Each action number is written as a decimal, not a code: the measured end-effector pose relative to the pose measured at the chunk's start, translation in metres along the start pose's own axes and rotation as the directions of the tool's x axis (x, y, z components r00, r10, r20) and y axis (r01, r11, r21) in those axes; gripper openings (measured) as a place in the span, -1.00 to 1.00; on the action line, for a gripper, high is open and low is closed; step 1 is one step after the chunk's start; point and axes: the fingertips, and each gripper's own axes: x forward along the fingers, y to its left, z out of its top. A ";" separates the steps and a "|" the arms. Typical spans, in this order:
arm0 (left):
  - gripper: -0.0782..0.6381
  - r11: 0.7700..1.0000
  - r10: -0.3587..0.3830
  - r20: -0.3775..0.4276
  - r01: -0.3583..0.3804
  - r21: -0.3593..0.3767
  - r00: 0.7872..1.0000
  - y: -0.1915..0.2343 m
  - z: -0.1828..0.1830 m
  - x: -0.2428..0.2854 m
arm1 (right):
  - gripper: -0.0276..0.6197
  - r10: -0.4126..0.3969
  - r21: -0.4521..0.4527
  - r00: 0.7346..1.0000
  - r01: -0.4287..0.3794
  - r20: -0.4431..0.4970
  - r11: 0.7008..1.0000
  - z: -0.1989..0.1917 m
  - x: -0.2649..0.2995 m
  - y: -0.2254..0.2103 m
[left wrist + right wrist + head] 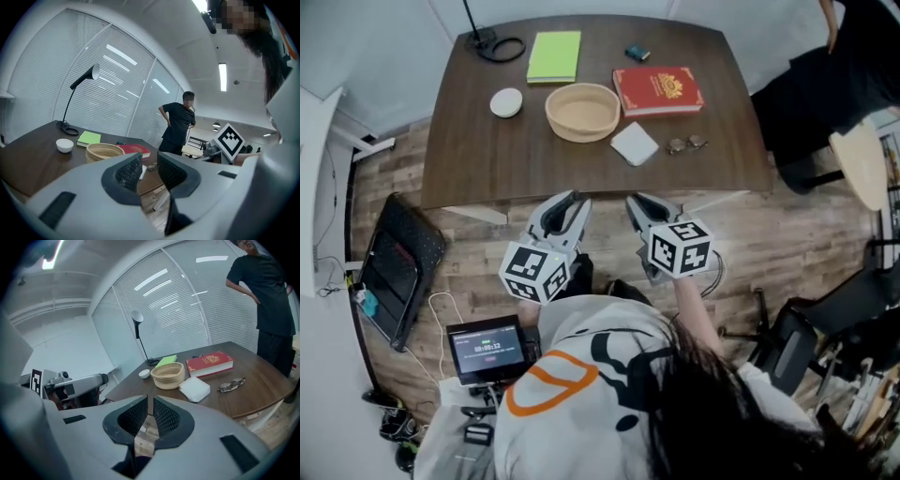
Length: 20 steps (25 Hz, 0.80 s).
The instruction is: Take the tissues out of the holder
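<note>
A woven basket [582, 112] stands on the dark wooden table [487, 159], and a white stack of tissues [635, 143] lies flat on the table just right of it, outside the basket. Both grippers hang in front of the table's near edge, above the floor and well short of these things. My left gripper [572, 199] has its jaws a little apart with nothing between them [149, 161]. My right gripper [639, 202] is shut and empty [150, 404]. From the right gripper view the basket [168, 374] and tissues [195, 388] lie ahead.
On the table are a red book [657, 90], a green notepad [554, 56], a small white bowl [506, 102], glasses [685, 144] and a lamp base [492, 44]. A person in black [834, 84] stands at the table's right. A black case [398, 267] lies on the floor at left.
</note>
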 end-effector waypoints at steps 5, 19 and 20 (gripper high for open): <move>-0.51 1.000 -0.019 -0.005 0.019 -0.018 1.000 -0.056 -0.020 0.000 | -0.78 0.000 0.012 1.000 0.000 0.011 1.000 -0.024 -0.054 -0.010; -0.51 0.996 0.091 -0.012 -0.091 -0.011 0.996 -0.139 -0.060 -0.057 | -0.78 0.170 -0.045 0.985 -0.169 0.007 0.985 -0.065 -0.113 0.028; -0.51 0.995 0.100 -0.009 -0.100 -0.011 0.995 -0.140 -0.060 -0.062 | -0.78 0.178 -0.049 0.984 -0.177 0.008 0.983 -0.067 -0.115 0.034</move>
